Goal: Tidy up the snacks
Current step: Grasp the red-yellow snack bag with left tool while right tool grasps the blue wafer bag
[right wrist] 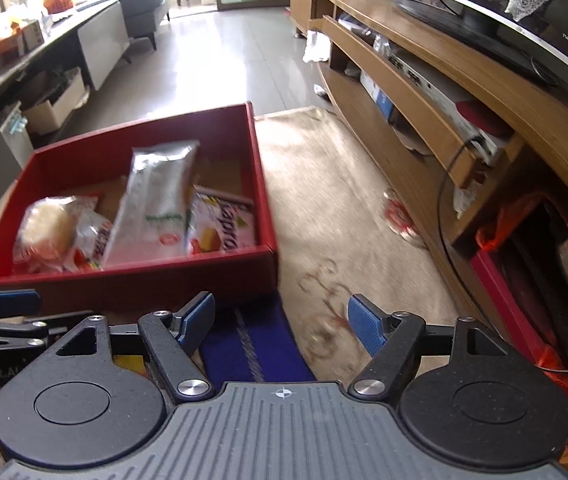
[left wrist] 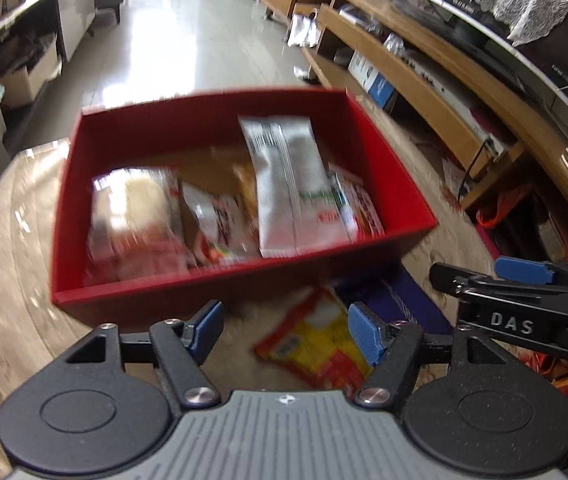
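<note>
A red box [left wrist: 212, 280] sits on the patterned table and holds several snack packets, among them a long silver packet [left wrist: 292, 188]. The box also shows in the right wrist view [right wrist: 132, 280], with the silver packet [right wrist: 156, 204] inside. My left gripper [left wrist: 284, 332] is open and empty, above a red and yellow snack packet [left wrist: 320, 348] that lies in front of the box. A dark blue packet [right wrist: 252, 344] lies beside it. My right gripper [right wrist: 282, 328] is open and empty just above the blue packet; it shows at the right in the left wrist view [left wrist: 484, 276].
The table has a beige patterned cloth [right wrist: 344, 220]. A long wooden TV cabinet [right wrist: 464, 92] with a television runs along the right. An orange bag [right wrist: 556, 360] hangs near the table's right side. A grey counter [right wrist: 24, 60] with boxes stands at the left.
</note>
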The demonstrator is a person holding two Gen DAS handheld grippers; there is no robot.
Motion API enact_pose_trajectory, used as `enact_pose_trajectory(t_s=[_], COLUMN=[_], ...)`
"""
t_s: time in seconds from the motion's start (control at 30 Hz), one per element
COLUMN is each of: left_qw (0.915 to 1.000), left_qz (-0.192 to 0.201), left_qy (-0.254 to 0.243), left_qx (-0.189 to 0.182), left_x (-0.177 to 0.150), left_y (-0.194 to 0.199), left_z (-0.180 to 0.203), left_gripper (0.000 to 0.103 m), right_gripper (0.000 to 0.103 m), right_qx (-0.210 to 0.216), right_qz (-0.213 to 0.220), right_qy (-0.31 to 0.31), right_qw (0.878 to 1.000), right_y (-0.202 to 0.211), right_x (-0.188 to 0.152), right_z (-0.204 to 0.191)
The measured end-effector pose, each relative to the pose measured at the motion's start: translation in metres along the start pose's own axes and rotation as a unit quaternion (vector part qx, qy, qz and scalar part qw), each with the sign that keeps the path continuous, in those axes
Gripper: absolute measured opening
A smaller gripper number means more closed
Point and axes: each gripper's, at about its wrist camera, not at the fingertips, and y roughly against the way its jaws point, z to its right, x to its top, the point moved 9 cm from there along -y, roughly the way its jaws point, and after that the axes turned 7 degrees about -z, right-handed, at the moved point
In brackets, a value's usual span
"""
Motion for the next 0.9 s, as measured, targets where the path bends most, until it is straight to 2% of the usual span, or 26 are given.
enact_pose_trajectory(t_s=[0.13, 0.3, 0.4, 0.43, 0.5, 0.57, 0.67, 0.77, 0.8, 0.9], left_qw=[0.9994, 0.9967, 0.9959, 0.995, 0.9929, 0.9917, 0.9924, 0.9948, 0.9953, 0.9934], left_qz=[-0.024, -0.033, -0.024, -0.027, -0.02, -0.023, -0.028, -0.031, -0.034, -0.05], left_qy=[0.027, 0.075, 0.074, 0.081, 0.097, 0.107, 0.09, 0.06, 0.044, 0.002], left_qx=[0.002, 0.002, 0.046, 0.053, 0.065, 0.067, 0.08, 0.077, 0.08, 0.104], left_x=[-0.014, -0.016, -0.016, -0.018, -0.02, -0.023, -0.028, -0.038, -0.042, -0.054], left_y=[-0.02, -0.042, -0.051, -0.055, -0.058, -0.062, -0.061, -0.055, -0.051, -0.041], left_z=[0.01, 0.025, 0.03, 0.029, 0.025, 0.022, 0.024, 0.022, 0.02, 0.005], left_gripper=[0.064, 0.064, 0.064, 0.065, 0.073, 0.074, 0.075, 0.072, 0.062, 0.052], right_gripper=[0.079, 0.079, 0.08, 0.08, 0.08, 0.081, 0.082, 0.082, 0.082, 0.082], right_qx=[-0.005, 0.001, 0.005, 0.007, 0.01, 0.009, 0.012, 0.012, 0.012, 0.013], right_qz=[-0.005, -0.003, -0.001, -0.002, -0.003, -0.006, -0.012, -0.022, -0.026, -0.035], right_qy=[0.004, -0.001, 0.002, 0.002, 0.0, 0.003, 0.008, 0.017, 0.018, 0.024], right_qw=[1.0, 1.0, 1.0, 1.0, 1.0, 1.0, 1.0, 1.0, 0.999, 0.999], right_y=[0.0, 0.004, 0.006, 0.006, 0.006, 0.005, 0.002, -0.001, -0.003, -0.008], right_x=[-0.009, -0.011, -0.012, -0.012, -0.013, -0.013, -0.015, -0.017, -0.018, -0.02], right_z=[0.012, 0.023, 0.026, 0.027, 0.029, 0.029, 0.027, 0.025, 0.024, 0.02])
